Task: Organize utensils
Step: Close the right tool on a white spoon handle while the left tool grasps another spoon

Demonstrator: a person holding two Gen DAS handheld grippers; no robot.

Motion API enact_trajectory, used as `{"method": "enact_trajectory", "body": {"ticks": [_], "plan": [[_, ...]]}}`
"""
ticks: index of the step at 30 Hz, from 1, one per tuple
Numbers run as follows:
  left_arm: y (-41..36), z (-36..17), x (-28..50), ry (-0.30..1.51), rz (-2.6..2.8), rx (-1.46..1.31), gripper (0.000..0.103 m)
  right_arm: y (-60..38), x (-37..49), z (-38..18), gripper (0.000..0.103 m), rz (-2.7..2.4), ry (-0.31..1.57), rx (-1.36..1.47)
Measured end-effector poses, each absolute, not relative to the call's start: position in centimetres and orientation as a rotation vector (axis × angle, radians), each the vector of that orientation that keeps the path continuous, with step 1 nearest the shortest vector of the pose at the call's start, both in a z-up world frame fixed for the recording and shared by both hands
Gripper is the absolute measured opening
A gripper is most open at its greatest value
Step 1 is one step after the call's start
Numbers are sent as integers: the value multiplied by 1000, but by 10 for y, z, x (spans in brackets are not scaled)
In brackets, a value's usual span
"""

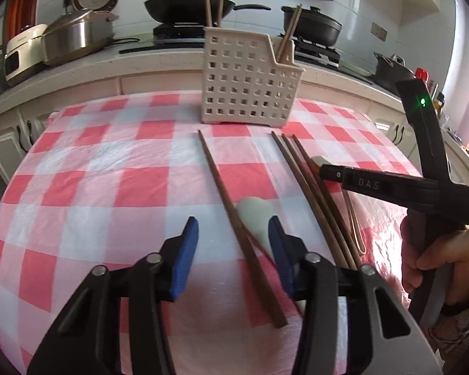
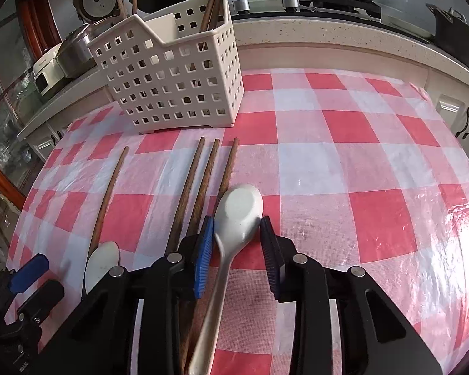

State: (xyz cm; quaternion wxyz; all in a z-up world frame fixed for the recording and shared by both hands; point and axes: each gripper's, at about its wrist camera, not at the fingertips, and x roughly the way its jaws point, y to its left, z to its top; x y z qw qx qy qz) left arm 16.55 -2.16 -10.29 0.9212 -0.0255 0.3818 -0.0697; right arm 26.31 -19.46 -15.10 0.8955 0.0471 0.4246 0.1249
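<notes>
Four loose chopsticks [image 2: 200, 184] and two white spoons [image 2: 239, 209] lie on your checked desk [image 2: 344, 156], near the white holder [image 2: 175, 72] with four more chopsticks inside. Your right gripper [image 2: 236, 237] has its jaws pressed on one spoon's bowl; your left gripper [image 1: 233, 247] stands part open around a chopstick and the other spoon. A kitchen counter [image 1: 109, 62] with pots lies behind.
</notes>
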Motion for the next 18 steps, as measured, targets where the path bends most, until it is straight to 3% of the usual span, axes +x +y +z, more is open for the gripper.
{"method": "enact_trajectory", "body": {"ticks": [14,18], "plan": [[-67,-110,180,839,-153,-10,16,-231,247,-145,31,272,833,192],[-75,-104,177,817,-158,3,16,-236,245,-143,31,286,821,213]]}}
